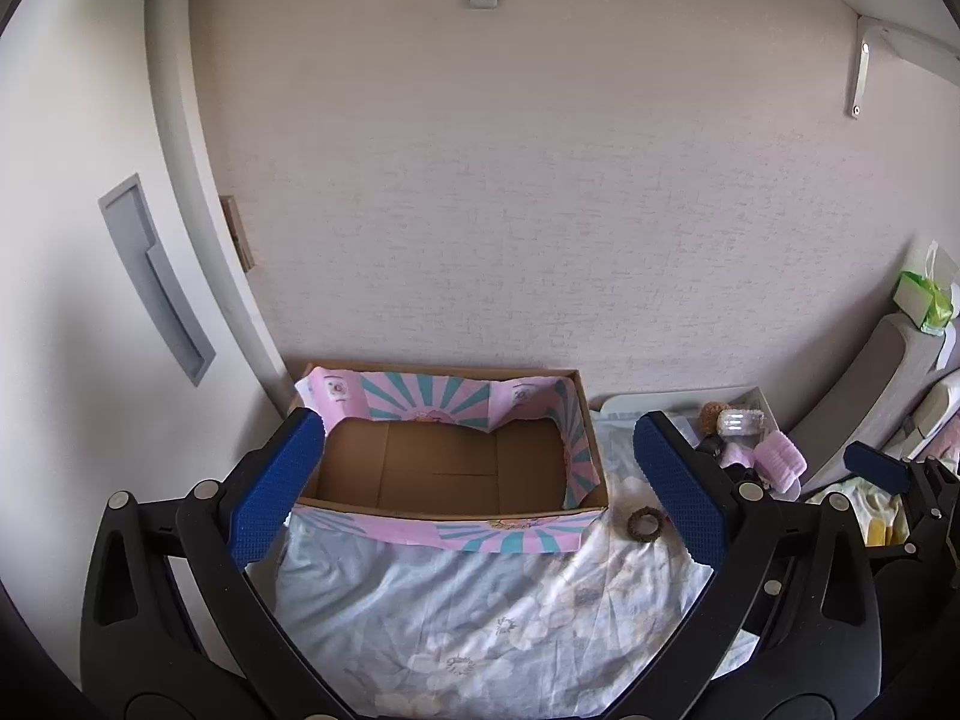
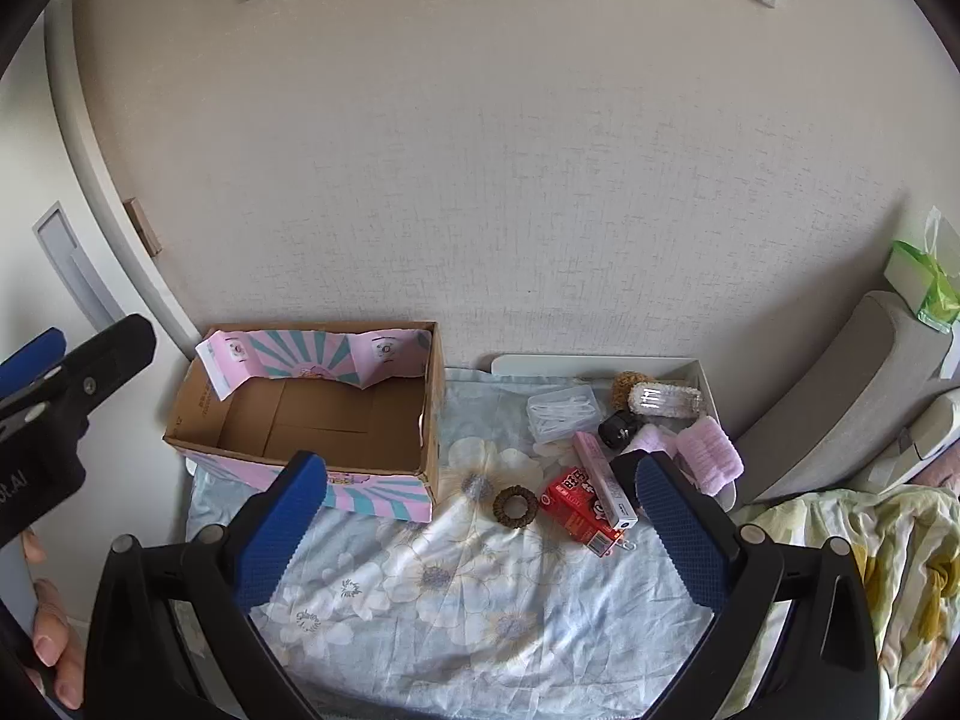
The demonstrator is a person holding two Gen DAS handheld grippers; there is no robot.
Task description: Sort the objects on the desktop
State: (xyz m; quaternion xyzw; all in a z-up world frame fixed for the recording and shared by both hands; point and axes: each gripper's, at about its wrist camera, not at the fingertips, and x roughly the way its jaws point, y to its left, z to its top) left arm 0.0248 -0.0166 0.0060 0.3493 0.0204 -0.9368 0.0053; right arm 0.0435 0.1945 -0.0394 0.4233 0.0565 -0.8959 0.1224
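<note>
An empty cardboard box with pink and teal flaps stands at the back left of the floral cloth. To its right lie a brown scrunchie, a red packet and a slim pink carton. Behind them a clear swab case, a black item and a pink fluffy band sit on a white tray. My right gripper hangs open above the cloth, empty. My left gripper is open in front of the box, holding nothing; the scrunchie lies by its right finger.
A wall runs close behind the box and tray. A door frame stands at the left. A grey cushion, a green tissue pack and a yellow-green blanket fill the right. A hand holds the left gripper's handle.
</note>
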